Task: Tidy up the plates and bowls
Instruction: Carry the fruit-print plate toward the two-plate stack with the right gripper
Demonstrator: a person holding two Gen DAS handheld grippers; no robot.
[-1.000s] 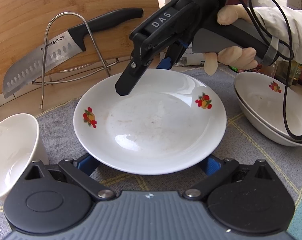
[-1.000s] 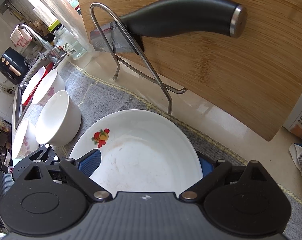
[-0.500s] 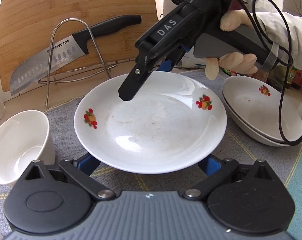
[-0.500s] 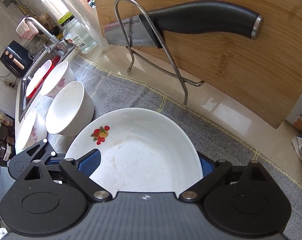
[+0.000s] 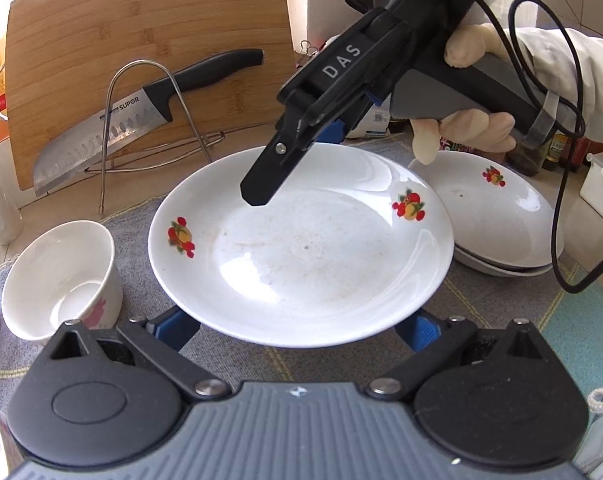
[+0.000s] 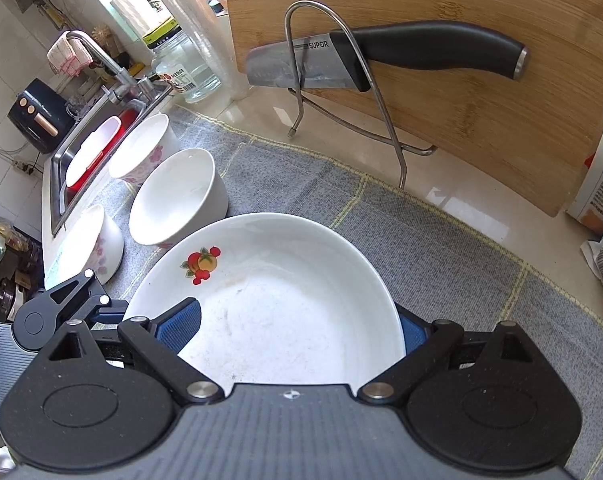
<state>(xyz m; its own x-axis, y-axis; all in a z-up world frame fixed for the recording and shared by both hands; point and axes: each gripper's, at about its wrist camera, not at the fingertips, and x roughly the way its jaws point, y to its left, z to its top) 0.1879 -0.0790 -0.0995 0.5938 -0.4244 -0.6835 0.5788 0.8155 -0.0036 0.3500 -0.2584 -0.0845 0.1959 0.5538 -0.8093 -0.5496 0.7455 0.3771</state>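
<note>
A white plate (image 5: 301, 248) (image 6: 277, 304) with fruit decals hangs level above the grey mat (image 5: 501, 312), carried between both grippers. My left gripper (image 5: 299, 328) stands wide, its blue pads tucked against the near rim on either side. My right gripper (image 5: 295, 164) (image 6: 291, 328), held by a gloved hand (image 5: 469, 128), takes the far rim. One of its fingers (image 5: 257, 192) lies over the plate's inside and the other sits behind the rim. A stack of matching plates (image 5: 501, 208) rests to the right.
A plain white bowl (image 5: 61, 276) (image 6: 177, 196) and two flowered bowls (image 6: 141, 148) (image 6: 89, 244) stand on the mat to the left. Behind are a knife (image 5: 113, 132) on a wire rack, a bamboo board (image 5: 141, 40) and a sink (image 6: 85, 152).
Both grippers have risen and drawn back from the board with the plate between them. The bowls, the sink and the plate stack now show more fully.
</note>
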